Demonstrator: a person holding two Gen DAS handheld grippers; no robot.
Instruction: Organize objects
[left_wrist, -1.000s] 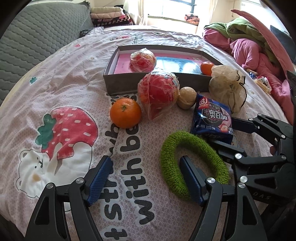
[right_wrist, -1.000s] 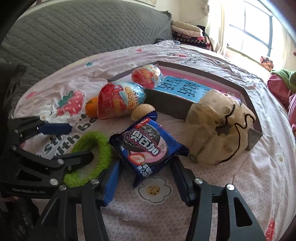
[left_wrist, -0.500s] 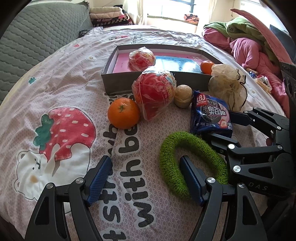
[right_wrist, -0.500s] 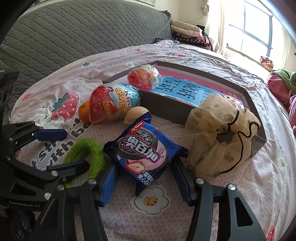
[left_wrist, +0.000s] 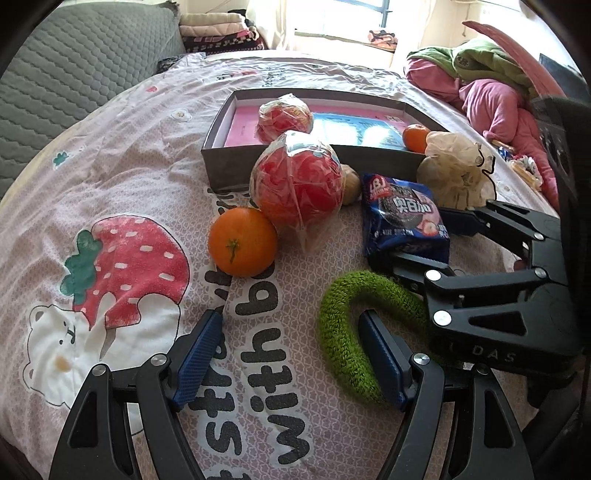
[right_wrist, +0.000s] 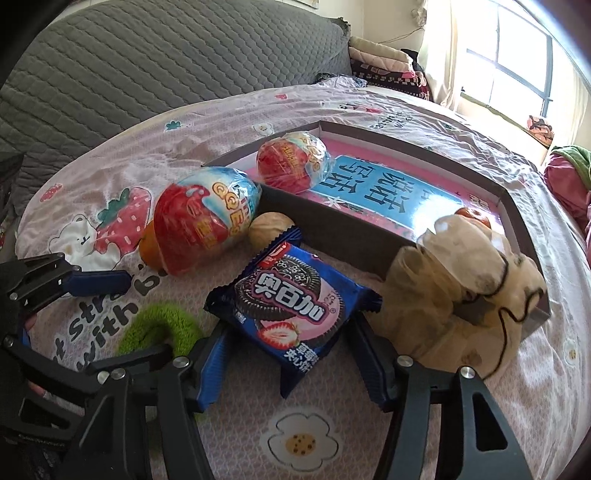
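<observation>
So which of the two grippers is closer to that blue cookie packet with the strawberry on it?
The right. The right gripper straddles the blue cookie packet, open fingers either side, pads not yet pressing. The left gripper sits off to its side, beside the fuzzy green ring.

The right gripper (right_wrist: 291, 363) sits low over the bed (right_wrist: 369, 424), its jaws having just been opening, with a blue biscuit packet (right_wrist: 291, 314) lying between the blue fingers (right_wrist: 212, 373), which do not press it. A beige mesh pouch (right_wrist: 461, 295) slumps against the corner of the shallow grey box (right_wrist: 332, 236). One wrapped red egg toy (right_wrist: 291, 162) lies inside the box; a bigger one (right_wrist: 199, 221) lies outside, touching an orange (right_wrist: 149, 251) and beside a walnut (right_wrist: 267, 230). The left gripper (right_wrist: 96, 321) reaches in by a green fuzzy ring (right_wrist: 162, 325).
</observation>
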